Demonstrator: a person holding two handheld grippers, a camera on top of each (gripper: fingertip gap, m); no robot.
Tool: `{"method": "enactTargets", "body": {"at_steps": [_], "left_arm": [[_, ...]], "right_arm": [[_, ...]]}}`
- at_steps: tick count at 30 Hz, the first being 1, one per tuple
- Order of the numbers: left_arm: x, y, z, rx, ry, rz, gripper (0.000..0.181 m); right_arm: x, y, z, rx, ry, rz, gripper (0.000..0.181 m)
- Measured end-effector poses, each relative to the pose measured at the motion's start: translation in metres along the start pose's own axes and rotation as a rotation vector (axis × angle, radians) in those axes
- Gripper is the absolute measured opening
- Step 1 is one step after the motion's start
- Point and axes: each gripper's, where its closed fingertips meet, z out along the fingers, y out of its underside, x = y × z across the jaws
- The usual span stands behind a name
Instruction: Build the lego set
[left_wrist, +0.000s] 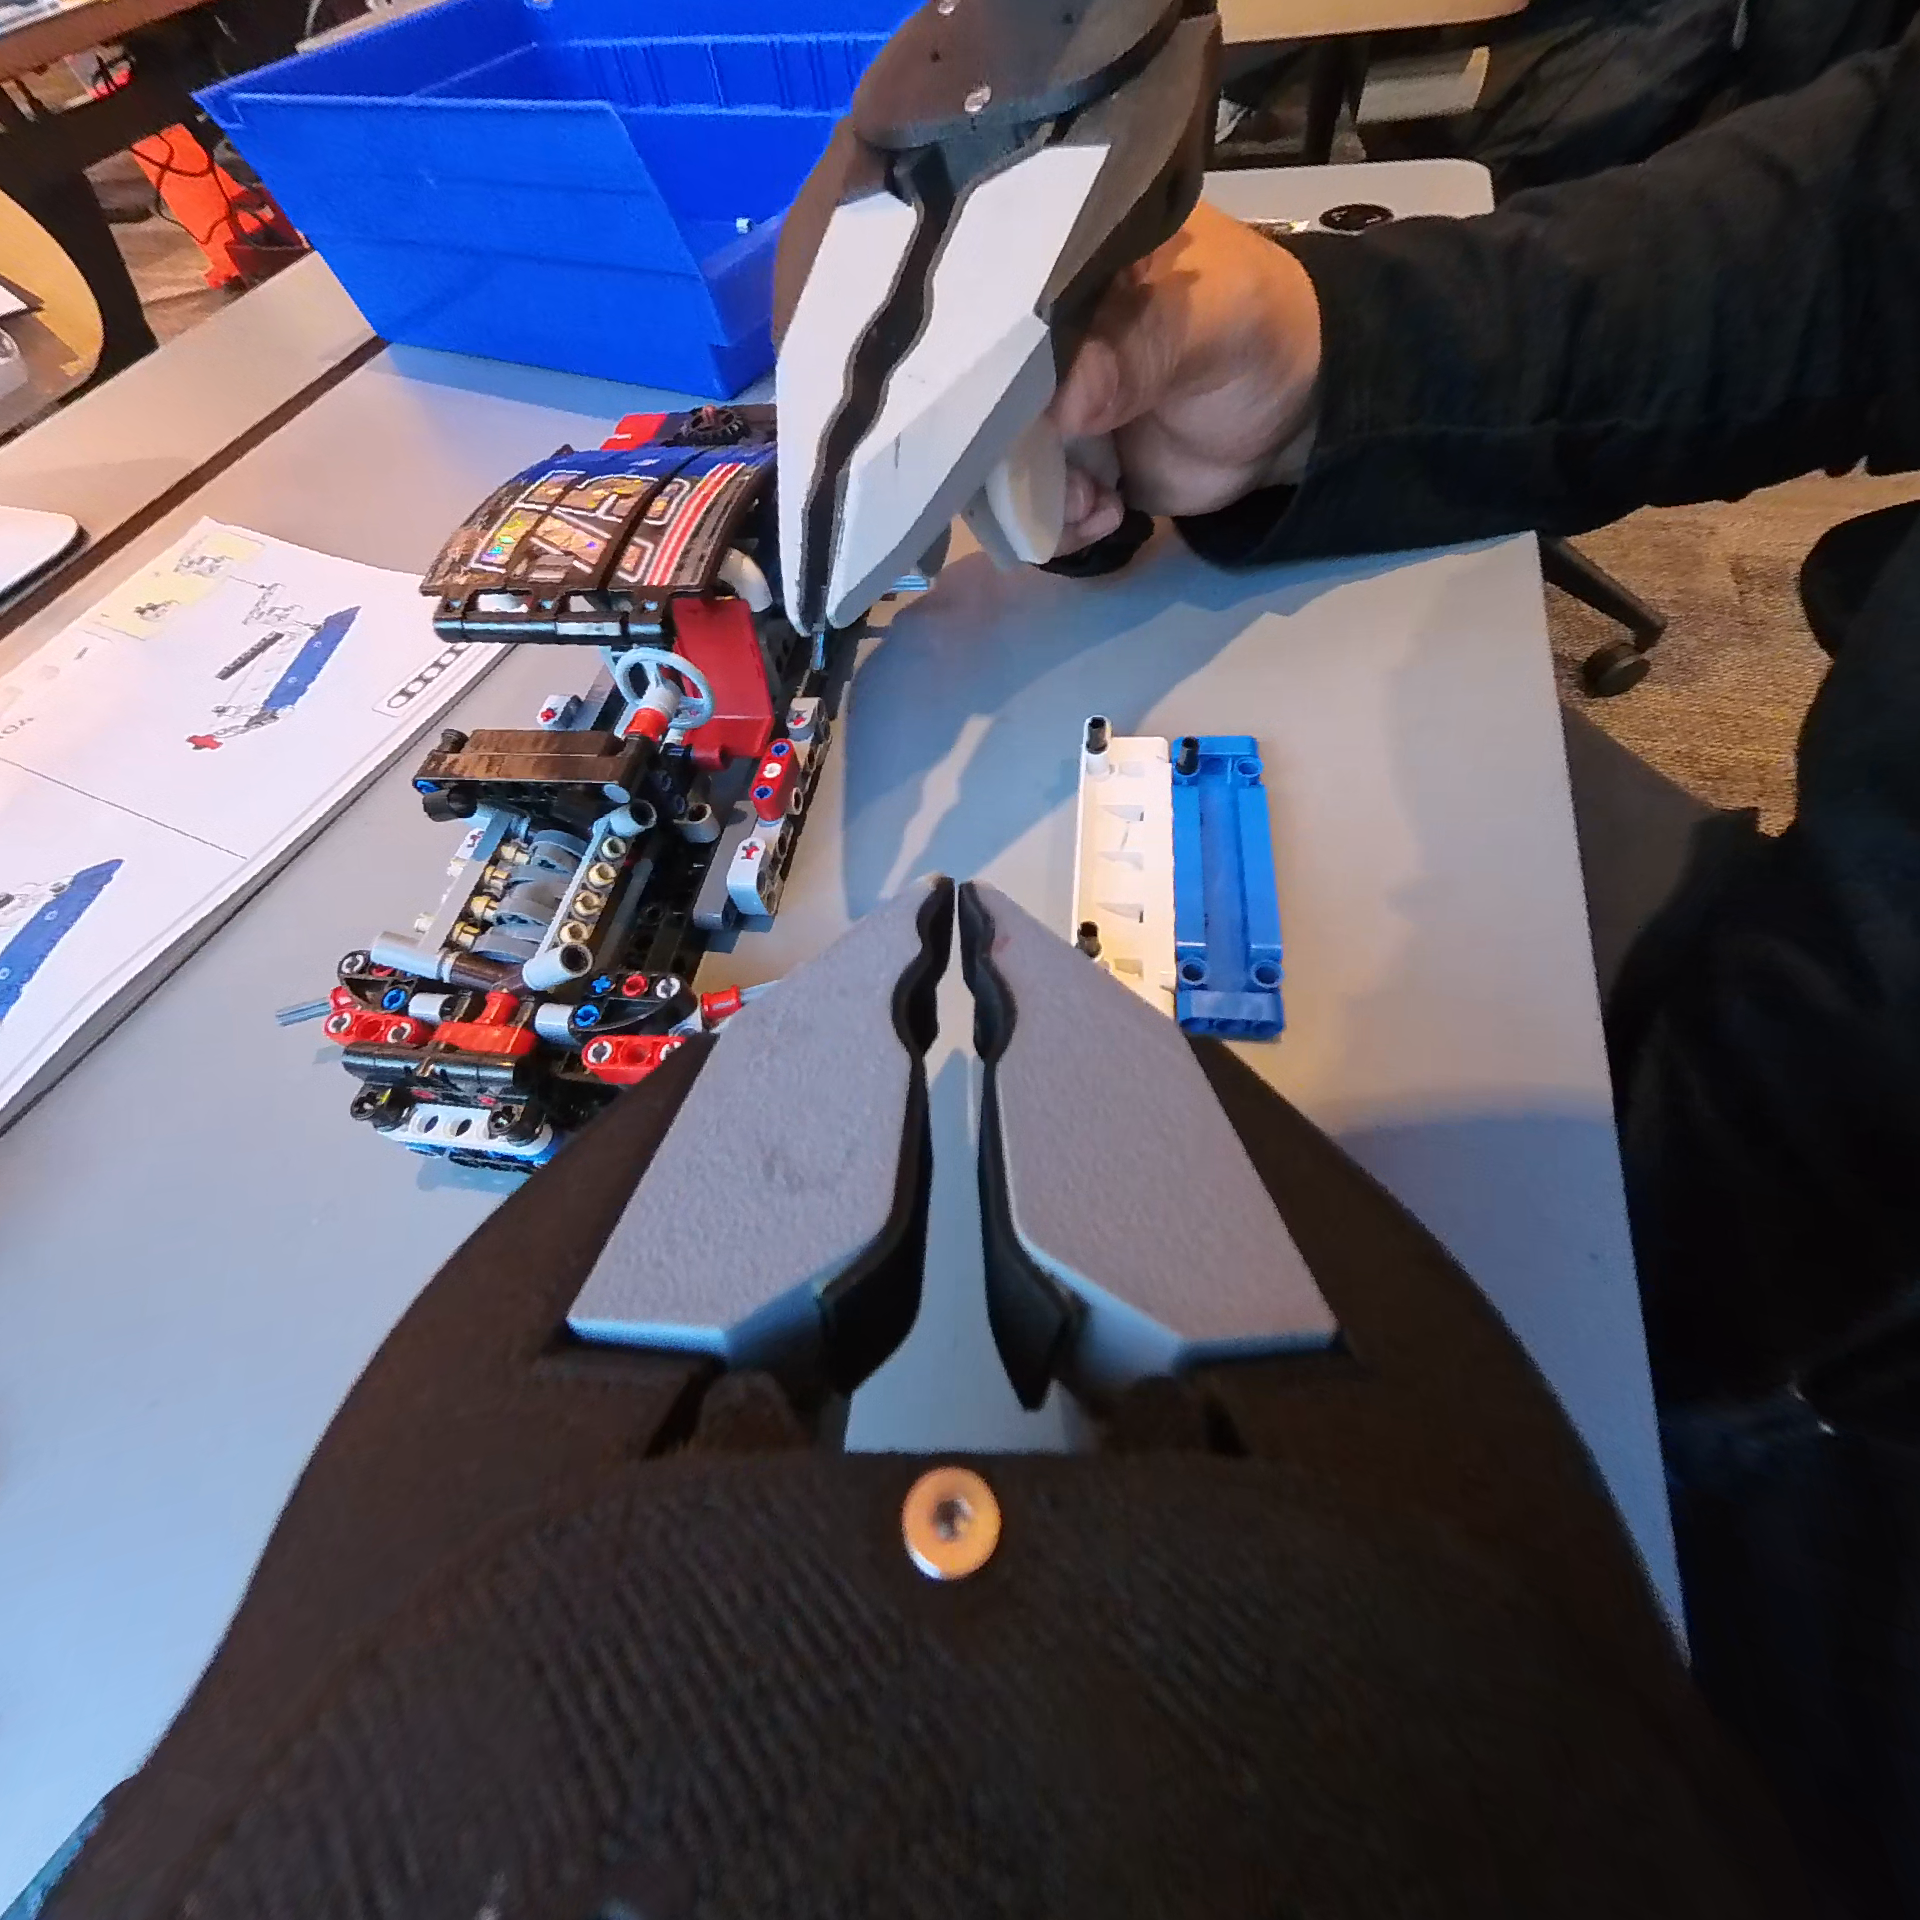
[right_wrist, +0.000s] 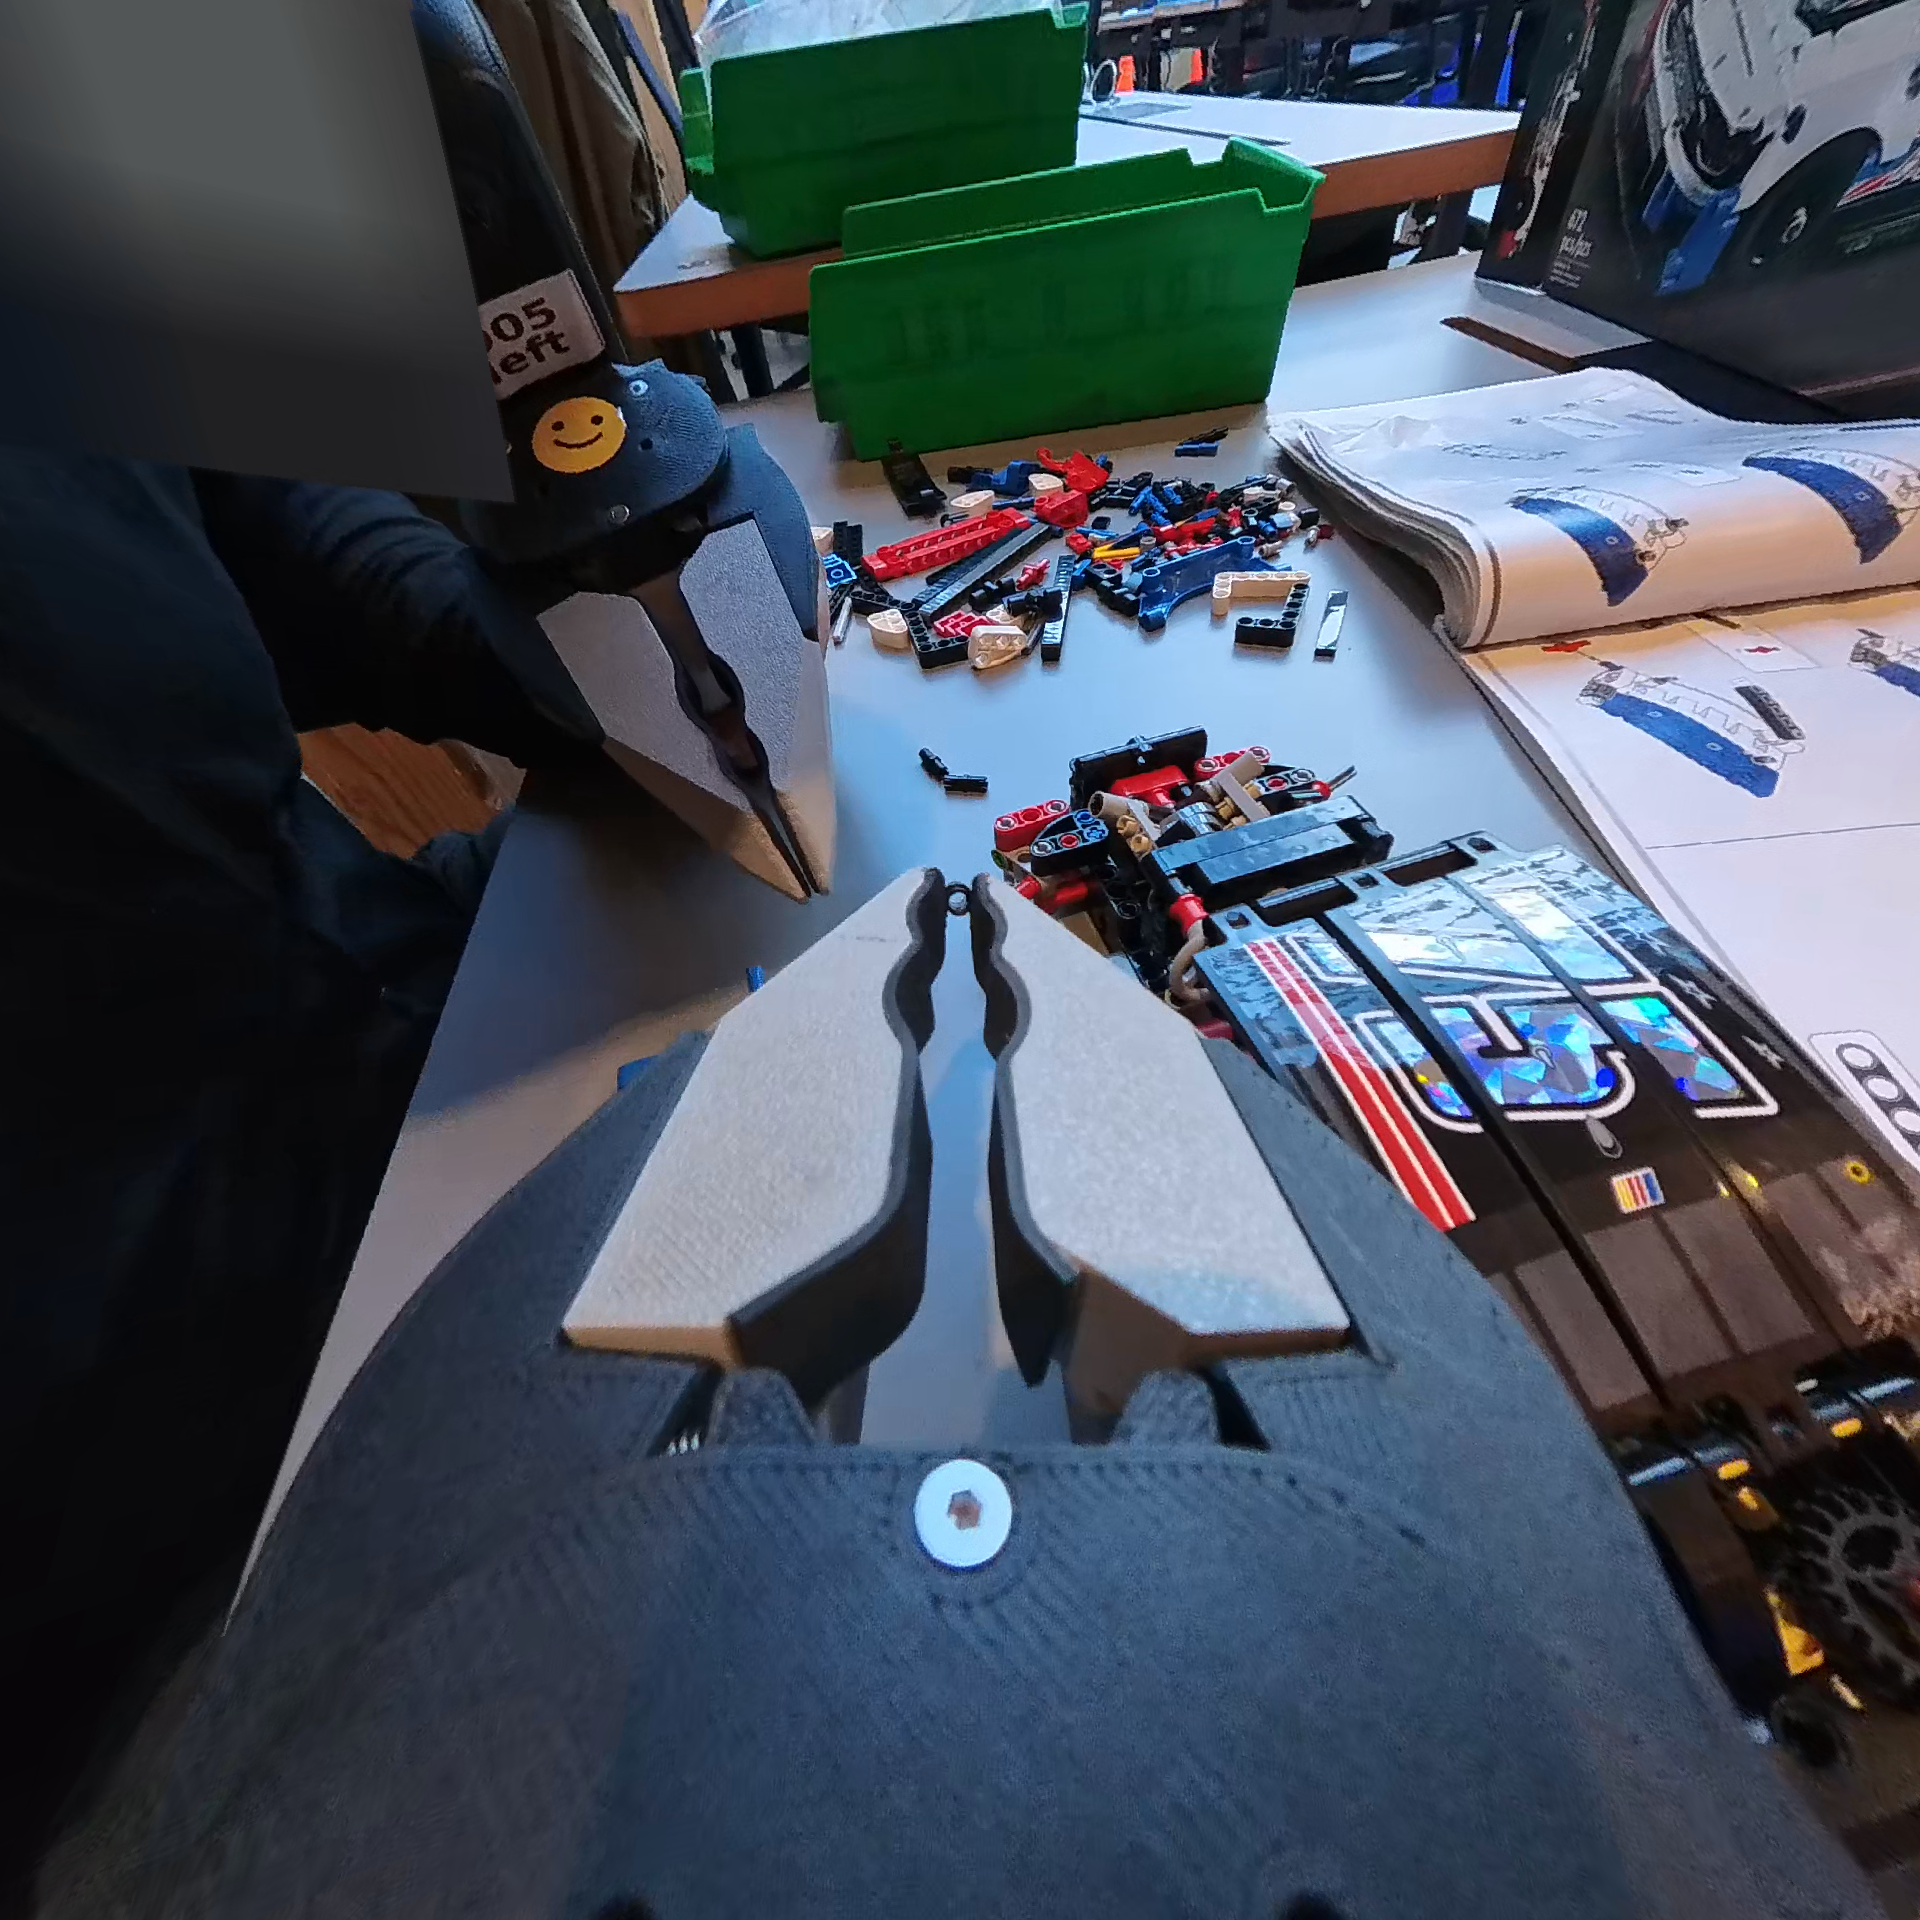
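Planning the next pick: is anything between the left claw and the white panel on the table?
Nothing visible: only bare table lies between the left claw and the white panel; the blue panel sits beyond it.

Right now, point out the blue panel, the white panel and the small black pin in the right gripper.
blue panel (left_wrist: 1226, 883): left wrist view, middle of its ribbed face.
white panel (left_wrist: 1127, 852): left wrist view, centre of its inner side.
black pin (right_wrist: 957, 902): right wrist view, its round end between the fingertips.

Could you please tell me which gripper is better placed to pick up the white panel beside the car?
Left. The left gripper is empty, its tips right beside the flat white plastic panel; the right gripper is farther off, pinching a small black pin.
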Motion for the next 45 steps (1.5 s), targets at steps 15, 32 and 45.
{"method": "enactTargets", "body": {"at_steps": [15,32,45], "left_arm": [[-0.001,-0.002,-0.002,0.019,0.009,-0.017,0.000],[-0.012,-0.001,-0.009,0.025,-0.076,-0.011,0.000],[-0.047,0.064,-0.113,-0.097,-0.338,-0.211,0.003]], "right_arm": [[0.002,0.003,0.002,-0.003,-0.005,0.013,0.002],[0.002,0.000,-0.001,0.005,0.026,-0.052,0.002],[0.003,-0.014,-0.010,0.061,0.074,-0.113,0.002]]}}
